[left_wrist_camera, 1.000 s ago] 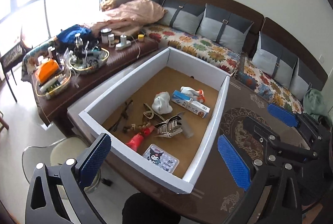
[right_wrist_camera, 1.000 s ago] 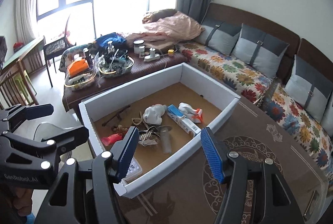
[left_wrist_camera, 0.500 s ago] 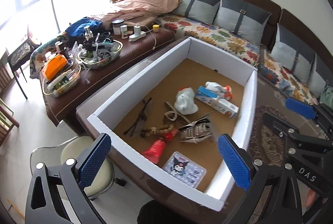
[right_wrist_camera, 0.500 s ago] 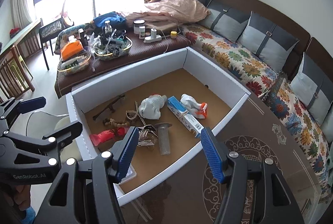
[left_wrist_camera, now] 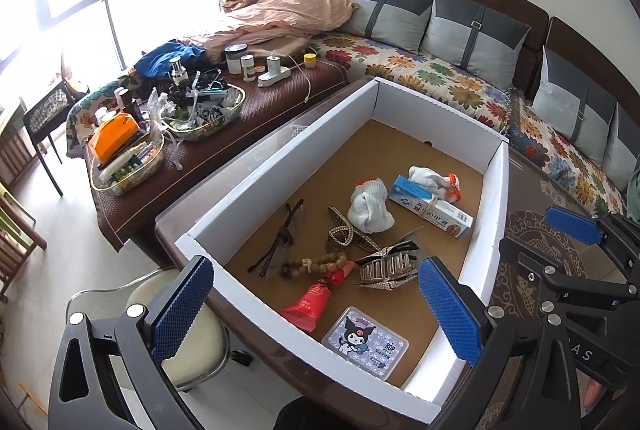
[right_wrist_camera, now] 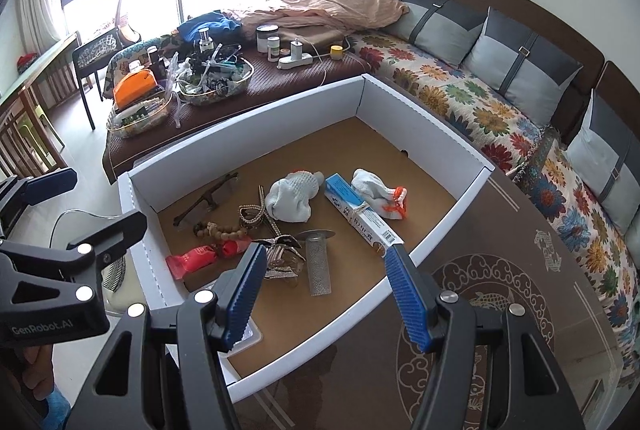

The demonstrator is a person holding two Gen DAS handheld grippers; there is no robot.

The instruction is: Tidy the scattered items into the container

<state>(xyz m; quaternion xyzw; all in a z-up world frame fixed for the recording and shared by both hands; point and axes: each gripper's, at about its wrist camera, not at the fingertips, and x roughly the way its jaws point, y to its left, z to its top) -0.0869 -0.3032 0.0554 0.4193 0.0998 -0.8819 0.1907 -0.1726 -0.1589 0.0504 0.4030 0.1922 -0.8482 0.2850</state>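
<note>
- left gripper (left_wrist_camera: pixel 316 304): jaws spread wide, holding nothing; poised above the near end of the box (left_wrist_camera: pixel 280 150)
- right gripper (right_wrist_camera: pixel 326 292): jaws likewise wide apart and empty; hanging over the box's near wall
- inside the box, on its brown floor: tube carton (left_wrist_camera: pixel 430 206); two gloves (left_wrist_camera: pixel 370 208); glasses (left_wrist_camera: pixel 280 238); beads (left_wrist_camera: pixel 316 264); hair claw (left_wrist_camera: pixel 386 268); red pouch (left_wrist_camera: pixel 310 304); cartoon tin (left_wrist_camera: pixel 365 342); mesh strainer (right_wrist_camera: pixel 318 262)
- box resting on the patterned table (right_wrist_camera: pixel 492 294)
</note>
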